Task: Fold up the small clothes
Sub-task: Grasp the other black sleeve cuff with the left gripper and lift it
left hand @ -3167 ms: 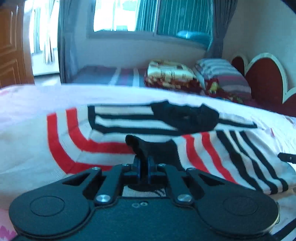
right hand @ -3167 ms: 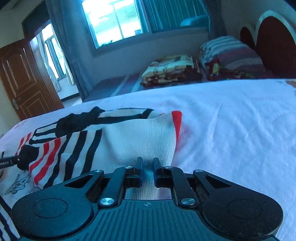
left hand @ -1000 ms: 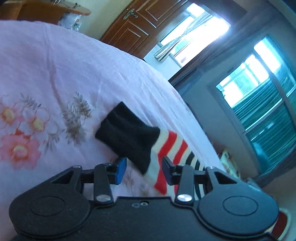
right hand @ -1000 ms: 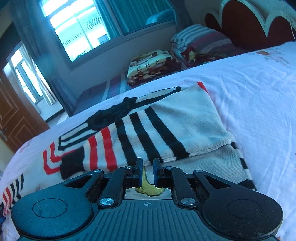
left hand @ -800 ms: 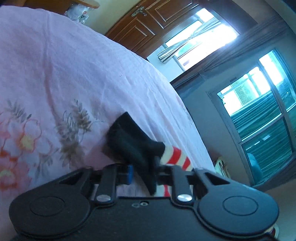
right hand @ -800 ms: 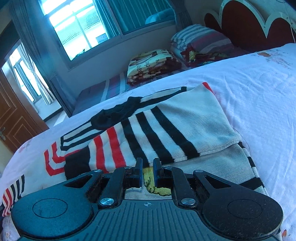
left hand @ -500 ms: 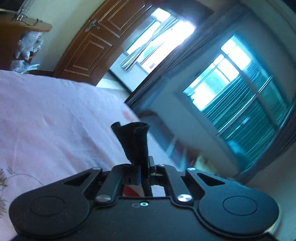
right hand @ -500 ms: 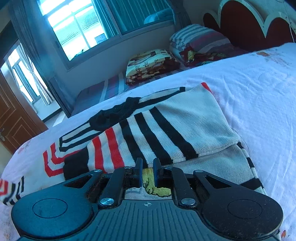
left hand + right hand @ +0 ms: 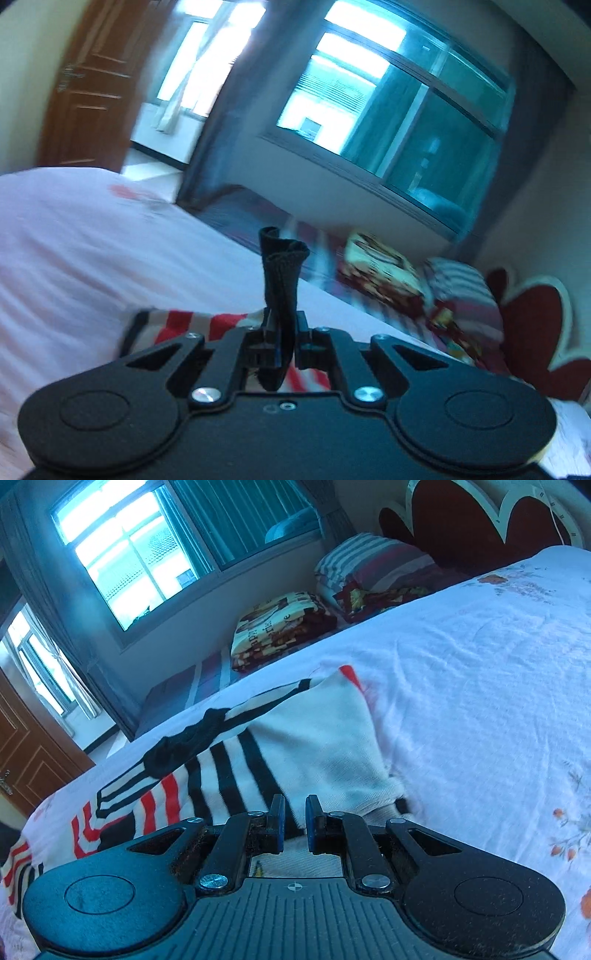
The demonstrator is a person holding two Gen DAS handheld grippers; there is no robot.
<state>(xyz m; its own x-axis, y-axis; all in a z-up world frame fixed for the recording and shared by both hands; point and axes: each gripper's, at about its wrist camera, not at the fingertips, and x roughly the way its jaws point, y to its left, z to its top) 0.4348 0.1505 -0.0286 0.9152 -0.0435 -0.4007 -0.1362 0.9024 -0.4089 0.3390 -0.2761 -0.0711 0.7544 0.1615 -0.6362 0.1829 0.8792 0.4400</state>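
The black ribbed cuff of the striped knit sweater on the pale floral bedsheet is clamped upright by the left gripper, while a narrow gap is kept by the right gripper over the sweater's near edge, contact undeterminable.

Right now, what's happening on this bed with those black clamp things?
Someone is folding a small striped sweater on the bed with two hand-held grippers. The left gripper is shut on the sweater's black cuff and holds it off the sheet. The right gripper sits low over the part already folded, its jaws narrowly apart; whether it pinches cloth is unclear.
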